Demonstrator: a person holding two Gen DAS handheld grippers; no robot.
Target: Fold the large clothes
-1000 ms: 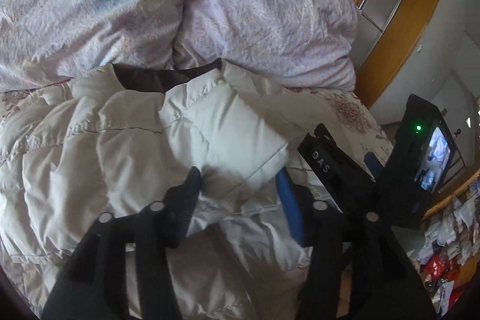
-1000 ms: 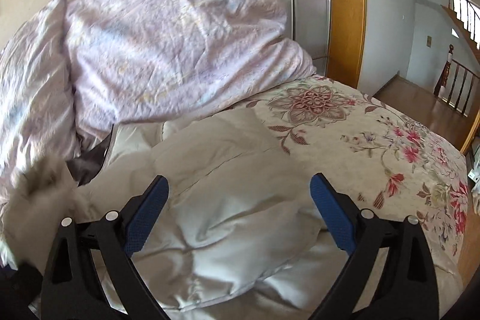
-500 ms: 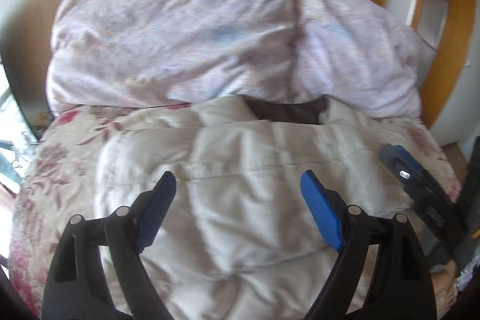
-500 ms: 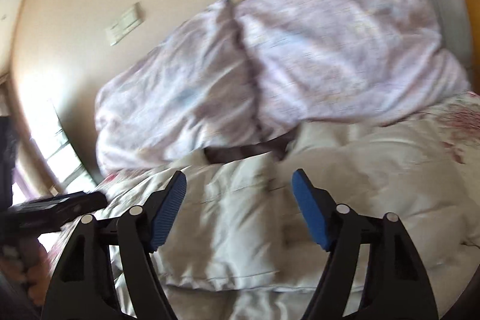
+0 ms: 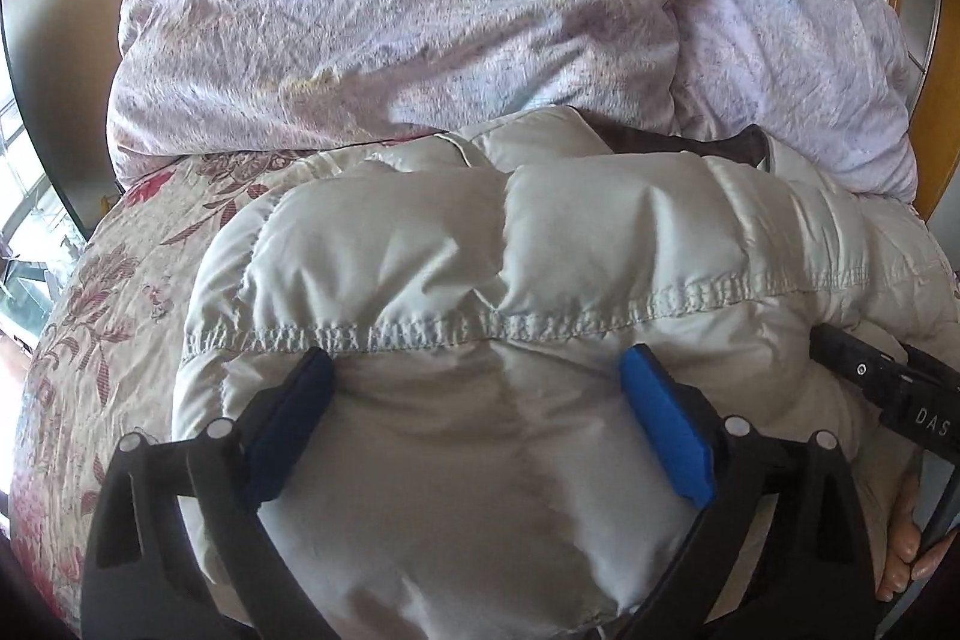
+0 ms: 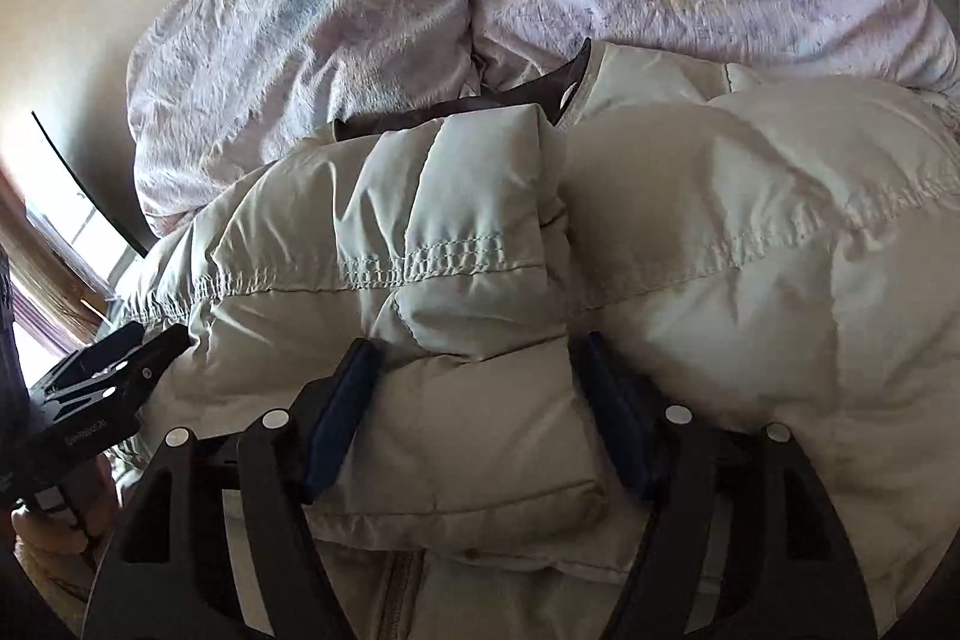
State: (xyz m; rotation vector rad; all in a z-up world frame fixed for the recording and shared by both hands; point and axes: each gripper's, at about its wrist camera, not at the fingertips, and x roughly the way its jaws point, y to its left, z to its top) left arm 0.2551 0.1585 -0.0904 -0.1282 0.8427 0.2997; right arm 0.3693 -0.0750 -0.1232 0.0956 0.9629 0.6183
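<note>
**Both grippers down on the folded jacket**

The left gripper (image 5: 474, 424) bore down on the near left part of the padded jacket (image 5: 540, 280), its jaws opening wide with the bulging fabric between the blue pads (image 5: 666, 430) but not pinched. The jacket lay on the flowered bedspread (image 5: 120, 292), collar toward the pale purple pillows (image 5: 420, 10). Further right, the right gripper (image 6: 480, 406) was pinching a thick folded panel (image 6: 456, 244) of the jacket near its middle, pads sunk into it. The fold seemed partly made, and this looked like the step of taking hold of the near edge. Next, the left gripper would need to close on its own bundle so both could lift together; the slippery, puffy cloth might slide free.
</note>
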